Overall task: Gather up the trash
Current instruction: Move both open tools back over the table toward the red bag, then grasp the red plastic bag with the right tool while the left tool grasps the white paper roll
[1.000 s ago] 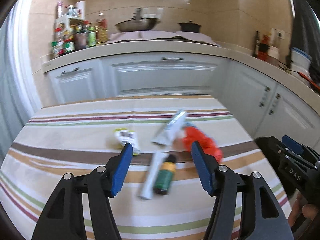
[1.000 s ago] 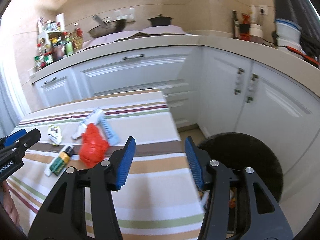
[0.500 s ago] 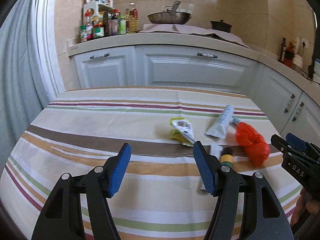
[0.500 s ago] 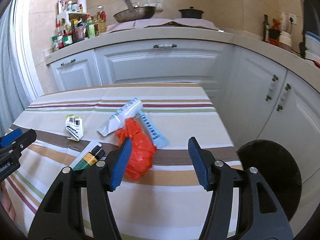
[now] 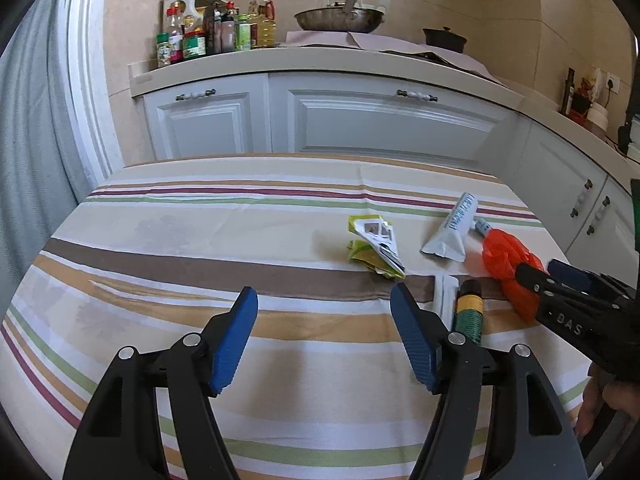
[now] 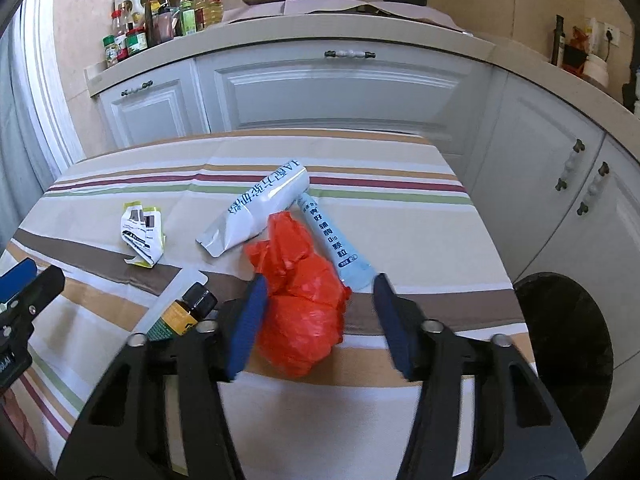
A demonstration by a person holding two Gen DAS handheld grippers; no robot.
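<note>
Trash on a striped tablecloth, two grippers over it.

Left wrist view: the left gripper (image 5: 324, 334) hangs over bare cloth, its jaws wide, opening, with nothing between them. Toward the striped tablecloth's (image 5: 200, 240) right edge lie a crumpled yellow-green and white wrapper (image 5: 374, 246), a silver-white foil pouch (image 5: 454, 230), a dark green bottle with a yellow band (image 5: 470, 312) and a crumpled orange-red plastic bag (image 5: 506, 268); the right gripper, marked "DAS", reaches onto the bag.
Right wrist view: the right gripper (image 6: 318, 326) straddles the orange-red bag (image 6: 304, 300), its jaws closing, the left pad against it, the right apart. A pale blue sachet (image 6: 336, 240) with Chinese print lies just beside it; a round black bin (image 6: 568, 344) stands below the right edge.
</note>
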